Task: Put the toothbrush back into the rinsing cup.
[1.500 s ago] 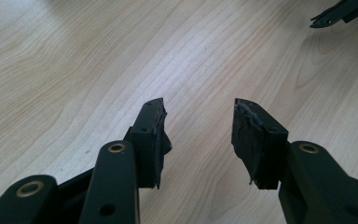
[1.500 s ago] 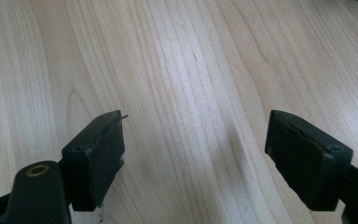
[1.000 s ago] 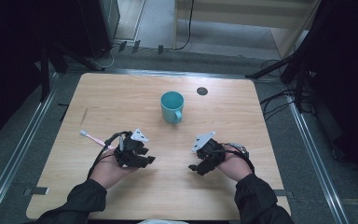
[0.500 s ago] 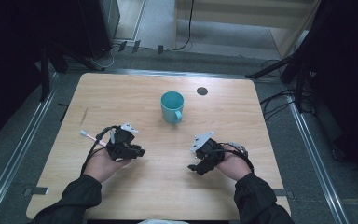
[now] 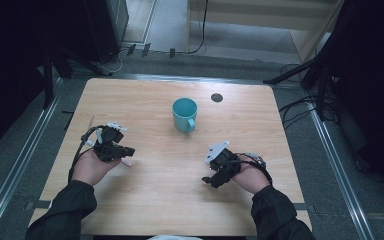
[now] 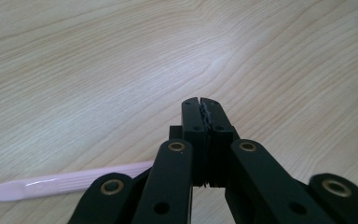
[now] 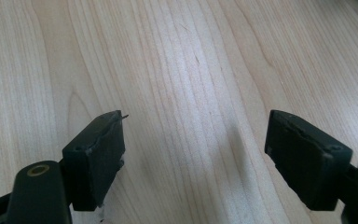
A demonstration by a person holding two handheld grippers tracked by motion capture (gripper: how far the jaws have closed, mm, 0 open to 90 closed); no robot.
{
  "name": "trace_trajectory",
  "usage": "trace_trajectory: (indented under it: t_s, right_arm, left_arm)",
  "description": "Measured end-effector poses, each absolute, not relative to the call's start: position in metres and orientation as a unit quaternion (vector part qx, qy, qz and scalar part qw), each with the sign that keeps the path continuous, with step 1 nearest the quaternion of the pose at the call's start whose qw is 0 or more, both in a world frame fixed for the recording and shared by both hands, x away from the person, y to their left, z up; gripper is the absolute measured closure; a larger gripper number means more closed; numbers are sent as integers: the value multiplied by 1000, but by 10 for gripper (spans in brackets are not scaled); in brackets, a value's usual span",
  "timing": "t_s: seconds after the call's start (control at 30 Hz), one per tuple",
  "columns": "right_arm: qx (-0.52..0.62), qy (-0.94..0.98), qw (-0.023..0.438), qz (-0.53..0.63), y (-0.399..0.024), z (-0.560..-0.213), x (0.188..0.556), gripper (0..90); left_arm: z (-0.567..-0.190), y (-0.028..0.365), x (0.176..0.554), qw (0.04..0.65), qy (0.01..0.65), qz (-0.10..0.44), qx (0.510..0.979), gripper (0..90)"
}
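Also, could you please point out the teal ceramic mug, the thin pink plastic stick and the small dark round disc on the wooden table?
Teal ceramic mug (image 5: 184, 111): high view, inside of its bowl.
Thin pink plastic stick (image 6: 51, 183): left gripper view, mid-shaft beside the jaws.
Small dark round disc (image 5: 217, 97): high view, its centre.

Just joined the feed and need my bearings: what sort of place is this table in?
Probably a lab or recording workspace, not a home: a bare wooden table with a teal mug, metal rails along the floor, and loose cables and dark equipment stands beside it.
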State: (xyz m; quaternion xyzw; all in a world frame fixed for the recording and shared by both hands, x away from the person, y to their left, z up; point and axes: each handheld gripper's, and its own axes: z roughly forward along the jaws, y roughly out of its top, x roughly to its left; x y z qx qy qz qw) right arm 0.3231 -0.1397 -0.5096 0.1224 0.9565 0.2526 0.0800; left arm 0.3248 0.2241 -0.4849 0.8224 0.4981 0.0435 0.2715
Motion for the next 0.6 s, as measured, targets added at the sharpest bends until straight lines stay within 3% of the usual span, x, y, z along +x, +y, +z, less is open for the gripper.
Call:
trace_trajectory:
  t_s: [0.6]
  right_arm:
    - [119,959,78,246,-139,-510,323,199]
  left_arm:
    - [-503,234,334,242,523,33,817,891]
